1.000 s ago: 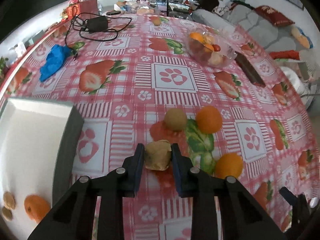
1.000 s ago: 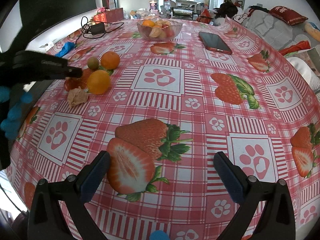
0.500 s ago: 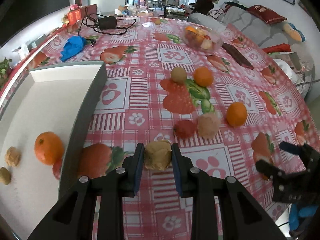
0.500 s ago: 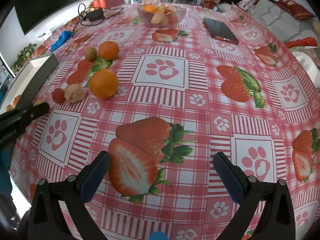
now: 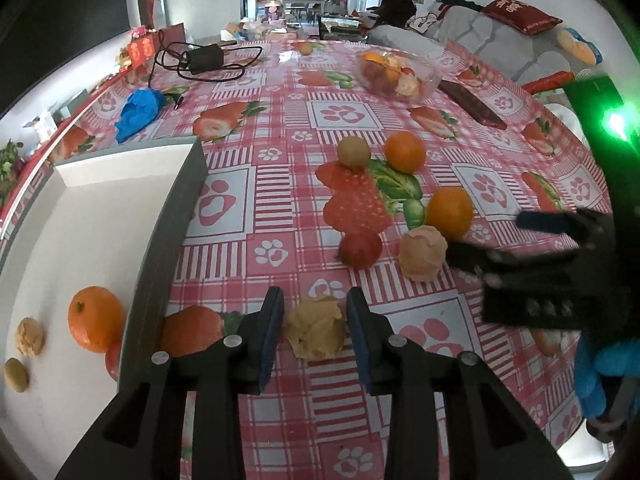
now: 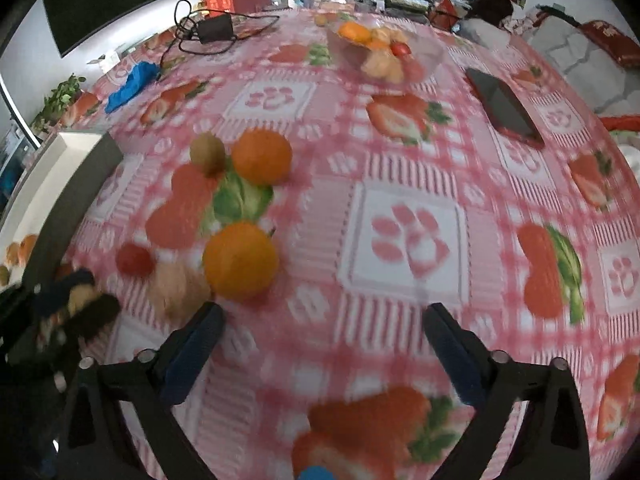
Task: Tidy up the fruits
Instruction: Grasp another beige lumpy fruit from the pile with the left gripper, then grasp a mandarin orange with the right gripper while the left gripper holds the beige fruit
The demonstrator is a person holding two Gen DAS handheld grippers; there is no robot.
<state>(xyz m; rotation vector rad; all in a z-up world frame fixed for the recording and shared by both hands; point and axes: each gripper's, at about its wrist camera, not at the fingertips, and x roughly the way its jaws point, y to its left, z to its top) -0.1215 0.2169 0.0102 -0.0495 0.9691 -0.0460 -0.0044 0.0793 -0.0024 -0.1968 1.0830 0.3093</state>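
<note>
- Already sorted: the white tray [image 5: 100,216] at the left edge of the tabletop [image 5: 500,368] holds an orange [image 5: 94,318], a tan husked fruit [image 5: 29,342], a small greenish fruit [image 5: 16,375] and something red half hidden behind the tray's dark wall.
- In hand: the left gripper [image 5: 315,330] has a yellowish husked fruit [image 5: 316,332] between its blue pads. The jaws are opening, and small gaps show on both sides of the fruit, so it looks released rather than clamped. It sits over the cloth just right of the tray wall, not inside the tray; I judge this piece not yet delivered.
- Another orange [image 5: 192,330] lies on the cloth touching the outside of the tray wall, so it also counts as unsorted.
- Loose fruit remaining on the tabletop: a kiwi [image 5: 353,152] beside a far orange [image 5: 405,151], a near orange [image 5: 450,212], a pale husked fruit [image 5: 423,254] touching it, and a small red tomato [image 5: 360,250].
- The right gripper [image 6: 324,344] is wide apart with nothing between its jaws, which are starting to close; it hangs over the cloth near the pale husked fruit [image 6: 176,288] and near orange [image 6: 240,260]. The view is blurred.
- A glass bowl [image 5: 430,76] of mixed fruit stands far back; whether it is source or destination, I cannot tell.
- Overall: roughly a third done, most pieces left.
</note>
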